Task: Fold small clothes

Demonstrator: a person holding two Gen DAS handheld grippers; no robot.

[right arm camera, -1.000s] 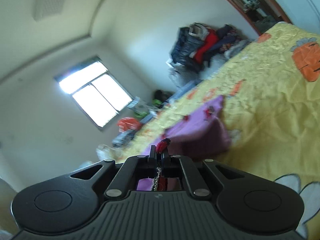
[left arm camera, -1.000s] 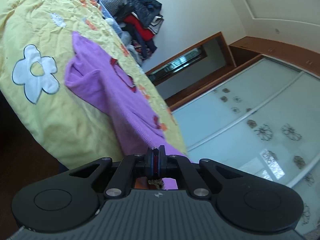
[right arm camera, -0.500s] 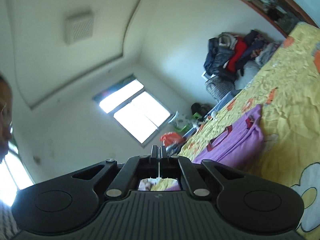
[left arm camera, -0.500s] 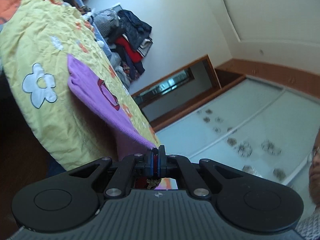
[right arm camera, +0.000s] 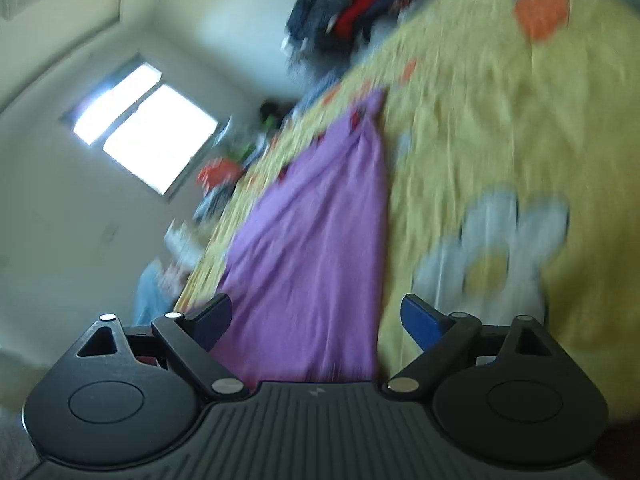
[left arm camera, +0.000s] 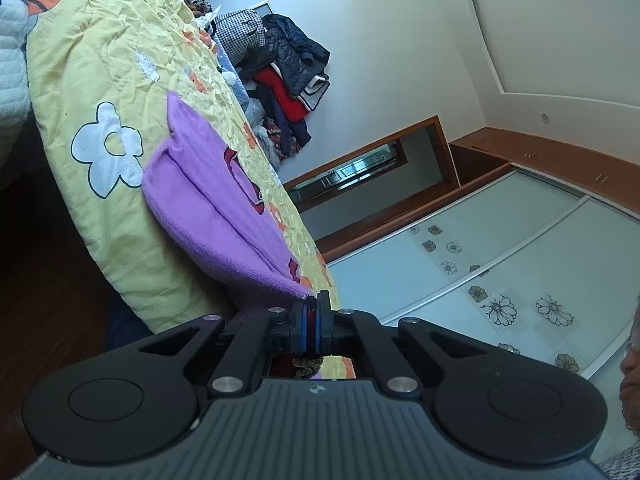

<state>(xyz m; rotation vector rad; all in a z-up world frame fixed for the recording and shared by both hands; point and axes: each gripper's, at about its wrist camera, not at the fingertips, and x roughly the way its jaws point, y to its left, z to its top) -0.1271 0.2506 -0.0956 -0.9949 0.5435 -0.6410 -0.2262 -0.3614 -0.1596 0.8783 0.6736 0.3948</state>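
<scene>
A small purple garment (left arm camera: 216, 208) with dark red trim lies folded on the yellow bedspread (left arm camera: 96, 64), near its edge. My left gripper (left arm camera: 311, 308) is shut on the near corner of the purple garment. In the right wrist view, which is blurred by motion, the purple garment (right arm camera: 316, 240) stretches away from my right gripper (right arm camera: 316, 320), which is open with its blue pads wide apart and nothing between them.
A pile of dark and red clothes (left arm camera: 280, 76) sits at the far end of the bed, also in the right wrist view (right arm camera: 340, 12). A wardrobe with flowered sliding doors (left arm camera: 500, 264) stands beside the bed. A window (right arm camera: 144, 140) is bright. A person's face (left arm camera: 632, 364) shows at the right edge.
My right gripper has opened and let go of the purple garment, and swung down toward the bed. My left gripper stays shut on the corner; the garment now lies folded flatter.
</scene>
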